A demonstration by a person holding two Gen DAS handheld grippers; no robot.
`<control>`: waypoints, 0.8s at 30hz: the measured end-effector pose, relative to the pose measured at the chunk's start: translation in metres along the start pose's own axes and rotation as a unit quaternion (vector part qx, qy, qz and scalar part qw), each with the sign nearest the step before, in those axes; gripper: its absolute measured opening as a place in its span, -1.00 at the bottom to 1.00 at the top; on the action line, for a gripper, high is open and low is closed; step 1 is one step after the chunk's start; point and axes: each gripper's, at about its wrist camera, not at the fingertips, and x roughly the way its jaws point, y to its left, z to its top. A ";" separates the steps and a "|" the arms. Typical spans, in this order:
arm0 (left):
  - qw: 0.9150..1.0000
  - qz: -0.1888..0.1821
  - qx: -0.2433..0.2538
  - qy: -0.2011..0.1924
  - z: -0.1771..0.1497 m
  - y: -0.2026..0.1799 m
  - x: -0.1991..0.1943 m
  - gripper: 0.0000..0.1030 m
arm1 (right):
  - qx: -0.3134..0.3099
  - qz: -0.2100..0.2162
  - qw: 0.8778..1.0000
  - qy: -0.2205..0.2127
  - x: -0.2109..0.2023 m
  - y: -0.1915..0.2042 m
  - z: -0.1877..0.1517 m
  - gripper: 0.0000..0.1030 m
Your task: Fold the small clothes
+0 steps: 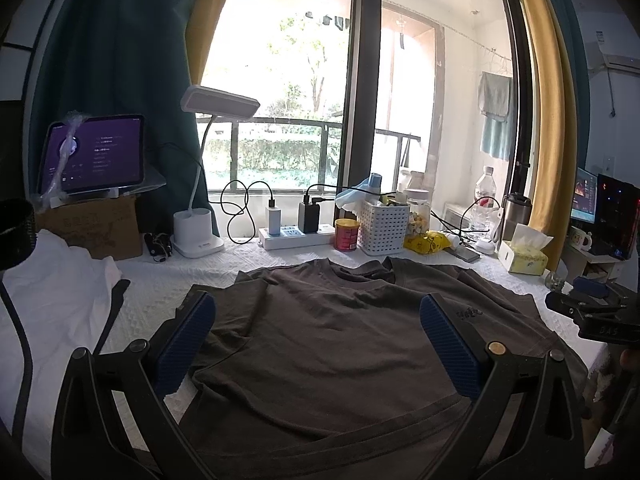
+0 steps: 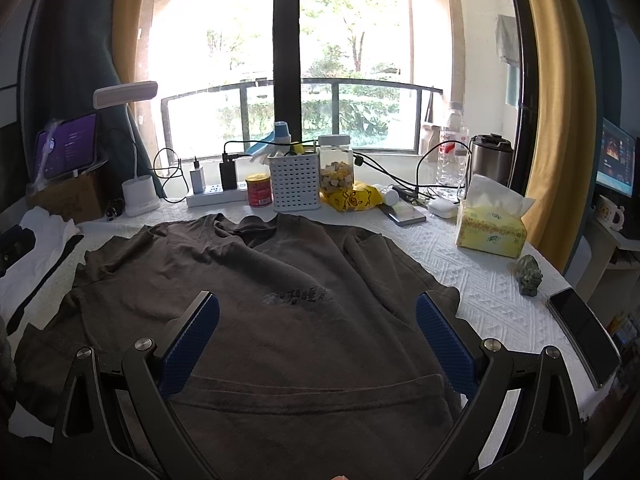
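Observation:
A dark brown T-shirt [image 1: 328, 332] lies spread on the white textured tablecloth, collar toward the window, with a small print on the chest; it also shows in the right wrist view [image 2: 280, 280]. My left gripper [image 1: 318, 312] is open, hovering above the shirt's left half, its blue-padded fingers [image 1: 188, 340] wide apart and empty. My right gripper [image 2: 318, 312] is open above the shirt's lower middle, near the hem fold, empty. The right gripper's body also shows at the right edge of the left wrist view [image 1: 592, 312].
White clothes [image 1: 52, 280] lie at the table's left. Along the window side stand a desk lamp [image 1: 196, 236], power strip [image 1: 296, 236], red can [image 2: 259, 190], white basket [image 2: 295, 184], jar, yellow bag, bottle and tissue box [image 2: 492, 228]. A phone [image 2: 584, 336] and small figurine [image 2: 530, 274] lie right.

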 end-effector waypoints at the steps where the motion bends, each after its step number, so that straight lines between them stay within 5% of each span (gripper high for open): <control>1: 1.000 0.000 0.000 0.001 0.001 0.000 0.001 0.96 | 0.002 -0.001 1.000 0.001 0.002 -0.001 0.001 0.95; 24: 0.999 0.008 0.010 0.051 0.030 -0.021 0.070 0.96 | 0.042 -0.010 0.998 0.046 0.075 -0.061 0.022 0.95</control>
